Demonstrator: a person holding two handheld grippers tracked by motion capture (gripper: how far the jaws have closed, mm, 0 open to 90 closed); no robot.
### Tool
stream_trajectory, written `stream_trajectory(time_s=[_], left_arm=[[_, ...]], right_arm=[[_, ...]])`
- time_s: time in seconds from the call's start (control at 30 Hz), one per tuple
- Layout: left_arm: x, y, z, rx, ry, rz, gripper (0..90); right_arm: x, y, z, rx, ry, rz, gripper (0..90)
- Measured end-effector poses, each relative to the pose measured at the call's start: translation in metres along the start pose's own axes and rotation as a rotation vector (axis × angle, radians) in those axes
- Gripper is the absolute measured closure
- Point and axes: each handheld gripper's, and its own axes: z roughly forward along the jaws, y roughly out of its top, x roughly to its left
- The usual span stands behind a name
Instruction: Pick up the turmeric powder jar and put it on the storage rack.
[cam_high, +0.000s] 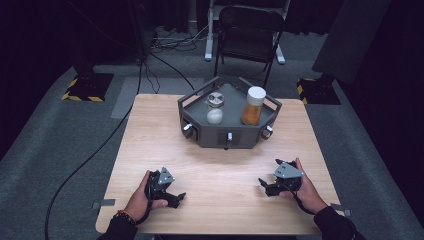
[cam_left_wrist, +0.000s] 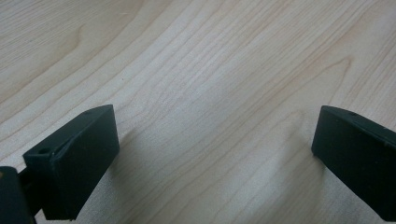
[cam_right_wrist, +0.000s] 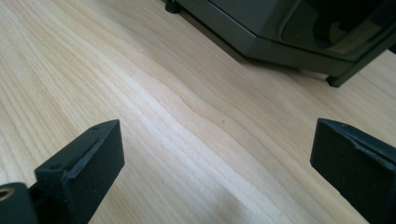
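My left gripper (cam_high: 172, 196) sits low left of the frame on the table (cam_high: 150, 130), jaws spread wide over bare wood. My right gripper (cam_high: 269, 186), low right, is likewise released, holding nothing. At upper centre stands a grey tray (cam_high: 227, 135) carrying an upright orange jar (cam_high: 253, 105), its long axis vertical, white cap up, beside a small glass jar (cam_high: 215, 100) and a white ball (cam_high: 215, 116).

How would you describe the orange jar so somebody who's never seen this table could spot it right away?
Find the dark grey angular tray at the far middle of the wooden table. The jar stands upright in its right half. It is the tallest thing there, orange with a white cap, unlike the small pale items at the left.
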Motion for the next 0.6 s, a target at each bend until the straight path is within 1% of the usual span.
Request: stream_trajectory(time_s=[0.07, 0.13, 0.2, 0.3, 0.4, 0.6], left_arm=[[0.000, 0.000, 0.000, 0.000, 0.000, 0.000, 0.2], [0.000, 0.000, 0.000, 0.000, 0.000, 0.000, 0.2], [0.000, 0.000, 0.000, 0.000, 0.000, 0.000, 0.2], [0.000, 0.000, 0.000, 0.000, 0.000, -0.001, 0.2], [0.000, 0.000, 0.000, 0.000, 0.000, -0.001, 0.2], [0.000, 0.000, 0.000, 0.000, 0.000, -0.001, 0.2]], right_arm=[[-0.003, -0.002, -0.002, 0.005, 0.008, 0.015, 2.4], [-0.004, -0.004, -0.002, 0.017, 0.013, 0.004, 2.4], [-0.006, -0.006, -0.003, 0.031, 0.027, 0.003, 2.4], [-0.011, -0.009, -0.004, 0.045, 0.048, 0.023, 2.4], [-0.013, -0.010, -0.005, 0.065, 0.058, 0.015, 2.4], [-0.021, -0.016, -0.010, 0.071, 0.077, 0.047, 2.2]])
